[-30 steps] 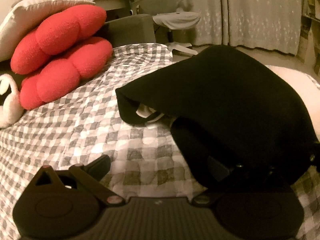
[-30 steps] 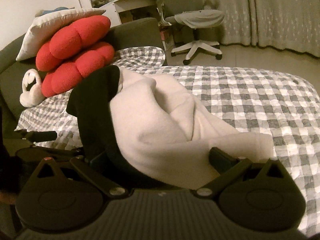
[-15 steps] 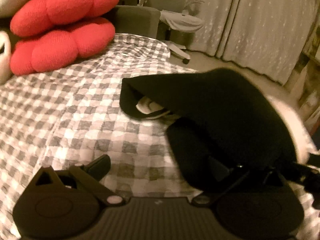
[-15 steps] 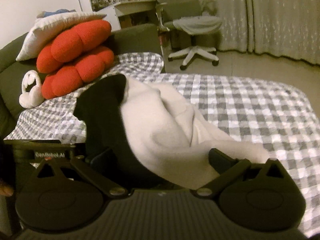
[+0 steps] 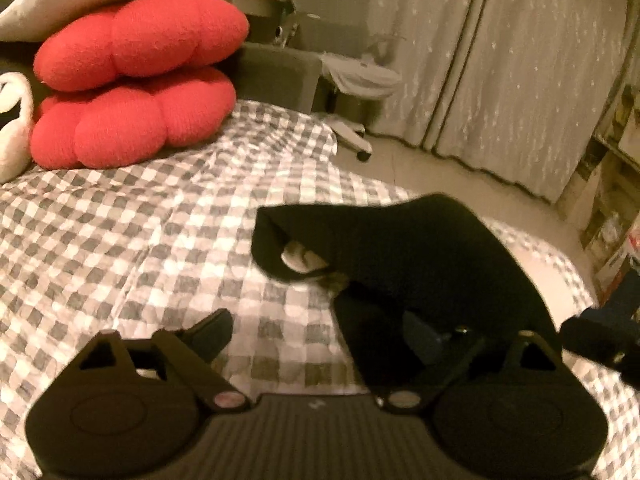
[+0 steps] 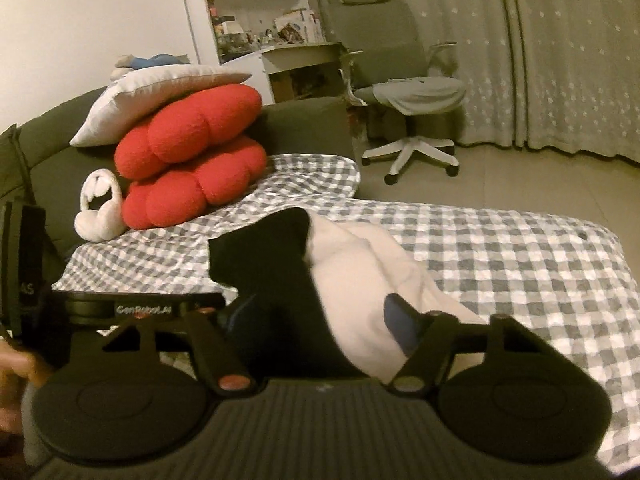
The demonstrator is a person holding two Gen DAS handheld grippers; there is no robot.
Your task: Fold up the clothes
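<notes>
On the checked bedspread [image 6: 520, 248], at its far left corner, a white plush toy [image 6: 98, 210] sits against two stacked red cushions [image 6: 192, 160] with a white pillow [image 6: 160, 96] on top, all backed by a dark sofa end [image 6: 304, 124]; beyond the far edge stand a grey office chair [image 6: 408, 92] and starred curtains [image 6: 560, 52]. The garment [image 6: 360, 280], black outside with a cream lining, lies bunched near the middle of the near edge, its black collar end pointing toward the cushions. The left gripper [image 5: 320, 336] stands wide apart: its left finger is clear over bare bedspread, its right finger is buried in the black fabric, and no pinch is made. The right gripper [image 6: 316, 316] is also spread wide, with the garment bulging up between its fingers; whether the pads press the cloth cannot be told. Open bedspread lies to the left of the garment up to the cushions, and to its right out to the right edge. In the right wrist view the left tool body [image 6: 120, 308] crosses the lower left, with part of a hand [image 6: 16, 364] at the frame edge, blurred. The garment's underside and near hem are hidden behind both tools
</notes>
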